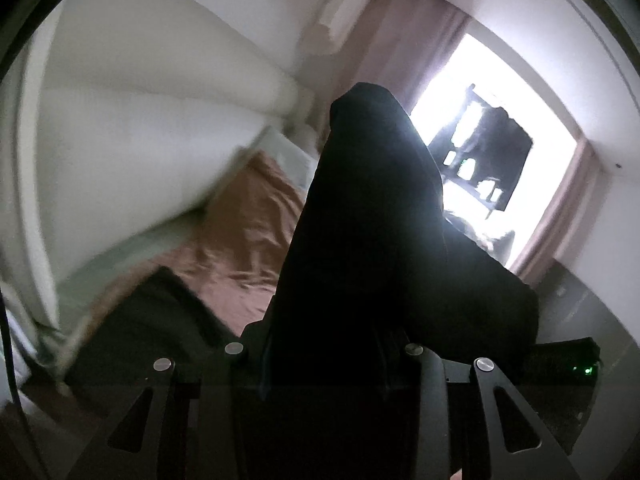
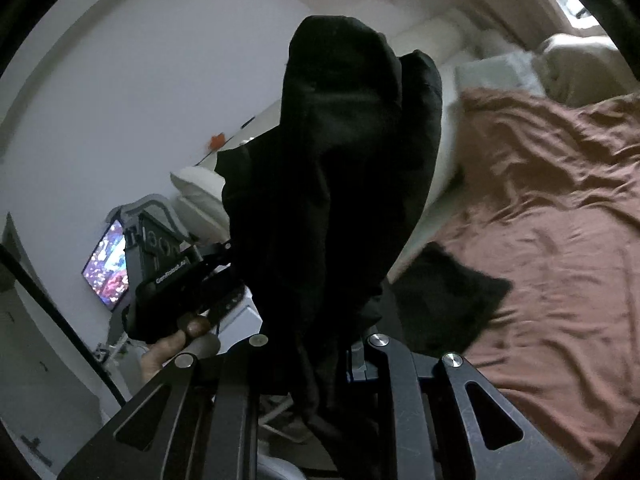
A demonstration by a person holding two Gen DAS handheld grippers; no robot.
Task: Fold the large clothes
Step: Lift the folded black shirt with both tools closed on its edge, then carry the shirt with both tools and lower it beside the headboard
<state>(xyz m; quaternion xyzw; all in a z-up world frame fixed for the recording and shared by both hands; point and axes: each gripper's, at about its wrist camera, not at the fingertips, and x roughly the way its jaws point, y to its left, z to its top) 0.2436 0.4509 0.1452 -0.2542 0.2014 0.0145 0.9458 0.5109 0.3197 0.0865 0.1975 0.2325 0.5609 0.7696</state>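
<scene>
Left wrist view: the left gripper (image 1: pixel 328 364) has its jaws closed down on a thick bunch of the black garment (image 1: pixel 368 208), which stands up in front of the lens and blocks most of the room. Behind it, the brown bedsheet (image 1: pixel 248 232) lies rumpled, with a bright window (image 1: pixel 480 92) beyond and another dark piece of cloth (image 1: pixel 160 312) low on the left; I cannot tell whether it belongs to the same garment.

Right wrist view: the right gripper (image 2: pixel 320 364) is likewise clamped, jaws nearly together, on a bunched edge of the black garment (image 2: pixel 348 152), held up off the bed. A bare hand (image 2: pixel 176 344) grips the other tool at lower left. A dark patch of cloth (image 2: pixel 448 300) rests on the bedsheet (image 2: pixel 552 200).

My read: both grips hold 2 points of 1 raised garment, close together. To do this well, draw the 2 grippers apart until the edge between them is taut, let the cloth hang free, then lower it flat onto the sheet before creasing. Too much fabric bunched in either grip risks a crooked fold.
</scene>
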